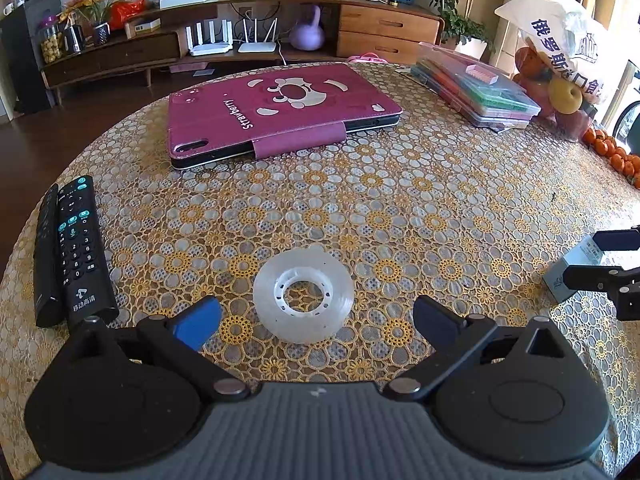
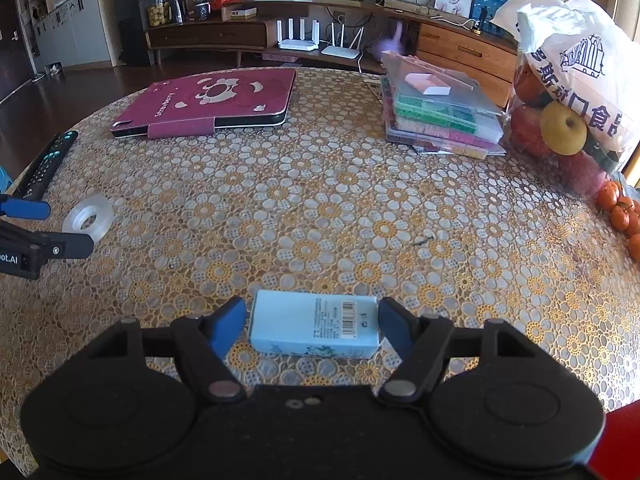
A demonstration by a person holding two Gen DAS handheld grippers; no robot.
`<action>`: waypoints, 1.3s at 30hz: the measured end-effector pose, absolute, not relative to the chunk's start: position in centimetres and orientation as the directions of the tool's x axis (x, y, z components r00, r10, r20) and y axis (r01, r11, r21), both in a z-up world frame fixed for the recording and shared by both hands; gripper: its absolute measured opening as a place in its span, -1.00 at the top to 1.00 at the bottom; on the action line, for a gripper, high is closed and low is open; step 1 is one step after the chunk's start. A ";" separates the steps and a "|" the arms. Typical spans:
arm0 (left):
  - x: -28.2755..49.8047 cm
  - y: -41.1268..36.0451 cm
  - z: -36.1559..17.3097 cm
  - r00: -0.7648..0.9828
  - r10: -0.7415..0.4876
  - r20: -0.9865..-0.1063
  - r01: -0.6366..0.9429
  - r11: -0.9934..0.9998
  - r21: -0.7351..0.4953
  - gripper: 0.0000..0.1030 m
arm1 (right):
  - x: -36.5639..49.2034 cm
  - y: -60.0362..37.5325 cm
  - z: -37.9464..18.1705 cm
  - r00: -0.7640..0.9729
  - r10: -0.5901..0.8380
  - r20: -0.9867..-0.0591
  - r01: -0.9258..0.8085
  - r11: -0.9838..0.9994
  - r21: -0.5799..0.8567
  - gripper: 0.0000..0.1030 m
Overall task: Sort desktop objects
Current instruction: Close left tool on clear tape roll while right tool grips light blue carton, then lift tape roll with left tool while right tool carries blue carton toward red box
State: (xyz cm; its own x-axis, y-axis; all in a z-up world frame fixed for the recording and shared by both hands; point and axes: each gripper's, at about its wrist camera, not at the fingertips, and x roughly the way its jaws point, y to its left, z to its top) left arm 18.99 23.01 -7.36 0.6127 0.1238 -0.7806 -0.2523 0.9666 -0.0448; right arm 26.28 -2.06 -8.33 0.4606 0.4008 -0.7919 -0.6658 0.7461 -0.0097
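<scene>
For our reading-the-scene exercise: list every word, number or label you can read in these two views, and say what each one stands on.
"Strawberry": on the pink tablet case.
Digits 1 to 9 and 0: on the keys of the remote control.
"移动高清": at the bottom end of that remote.
"口食": large blue characters on the white plastic bag; the rest is creased and cut off.
"ot.AI": on the left claw, cut off by the frame edge.
Barcode and fine print on the light blue box: too small to read.
</scene>
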 end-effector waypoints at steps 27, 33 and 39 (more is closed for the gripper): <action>20.6 23.4 -8.9 0.597 0.173 -0.783 -0.270 0.963 0.006 -0.70 | 26.0 -0.8 -9.6 0.486 0.348 -0.802 -0.694 0.711 -0.113 -0.38; 20.7 22.9 -8.4 0.609 0.163 -0.776 -0.246 0.969 0.011 -0.13 | 25.8 -1.1 -9.3 0.480 0.354 -0.802 -0.691 0.716 -0.098 -0.36; 20.8 22.8 -8.3 0.601 0.167 -0.782 -0.250 0.968 0.015 -0.13 | 25.5 -1.6 -8.9 0.478 0.363 -0.800 -0.693 0.715 -0.089 -0.35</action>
State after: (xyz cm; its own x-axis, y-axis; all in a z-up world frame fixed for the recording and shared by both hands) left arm 20.76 22.80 -8.28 0.6007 0.1674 -0.7818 -0.2501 0.9681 0.0151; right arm 25.45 -1.60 -8.87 0.4778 0.3630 -0.8000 -0.6930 0.7154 -0.0893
